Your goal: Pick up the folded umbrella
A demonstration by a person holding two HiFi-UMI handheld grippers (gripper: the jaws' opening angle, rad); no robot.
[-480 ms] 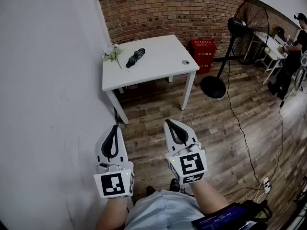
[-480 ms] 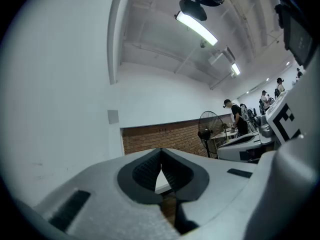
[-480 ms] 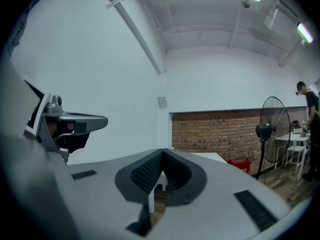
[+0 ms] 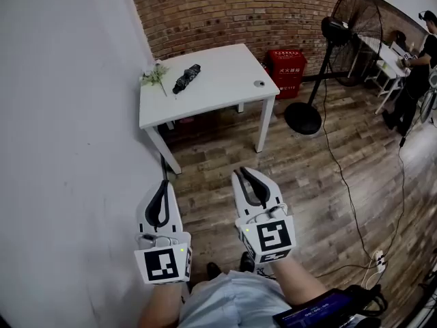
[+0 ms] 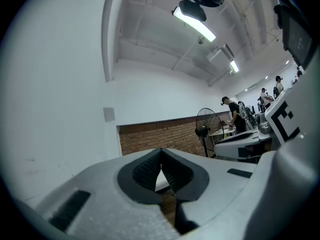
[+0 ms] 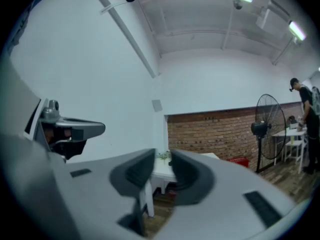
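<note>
Both tools were clenched on nothing, the left gripper (image 4: 164,183) and right gripper (image 4: 242,173) held level and well short of the work. The folded umbrella (image 4: 186,78) lay at roughly 12 o'clock from them, on the white table (image 4: 225,87) toward its 10 o'clock corner, with a sprig of greenery (image 4: 154,76), possibly artificial flowers, just at its 9 o'clock. The approach looked like the step in hand: close on the table first, spread one gripper's jaws before reaching, then take the umbrella across its narrow middle, clear of the sprig.
</note>
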